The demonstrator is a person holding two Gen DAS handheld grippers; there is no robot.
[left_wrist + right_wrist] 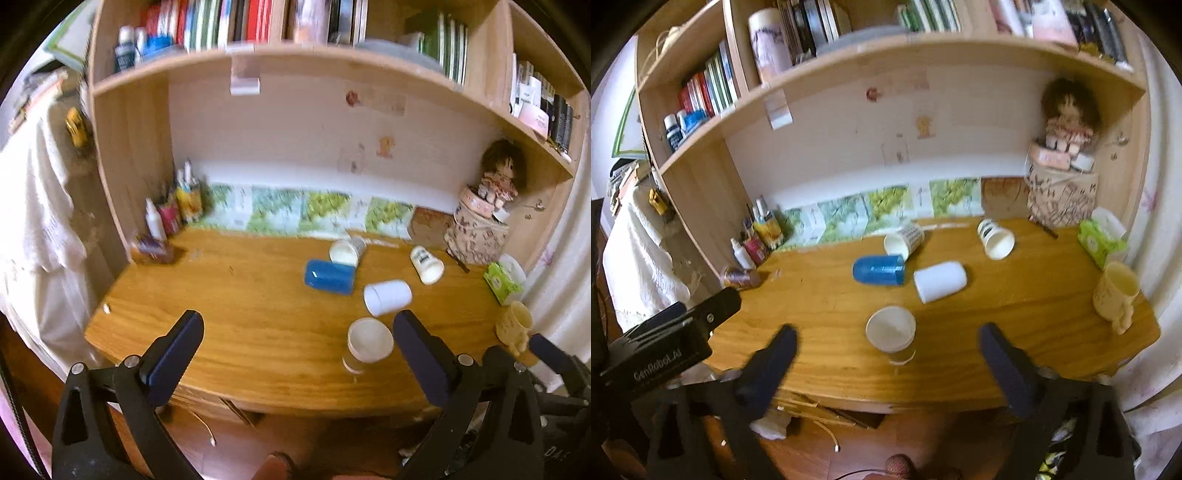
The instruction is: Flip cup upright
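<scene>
Several cups lie on their sides on the wooden desk (229, 332): a blue cup (328, 277) (879, 270), a white cup (387, 296) (940, 281), a patterned paper cup (347, 251) (904, 239) and a printed paper cup (426, 264) (995, 238). A paper cup (369, 341) (891, 329) stands upright near the front edge. A yellow mug (515, 325) (1115, 291) stands upright at the right edge. My left gripper (299, 347) is open and empty in front of the desk. My right gripper (886, 354) is open and empty, with the upright cup between its fingers' lines.
Small bottles (173, 210) stand at the desk's back left. A doll on a patterned box (480, 221) and a green tissue pack (502, 280) stand at the back right. Bookshelves run above. White cloth (44, 221) hangs left of the desk. The left gripper's body (665, 343) shows at the right view's left.
</scene>
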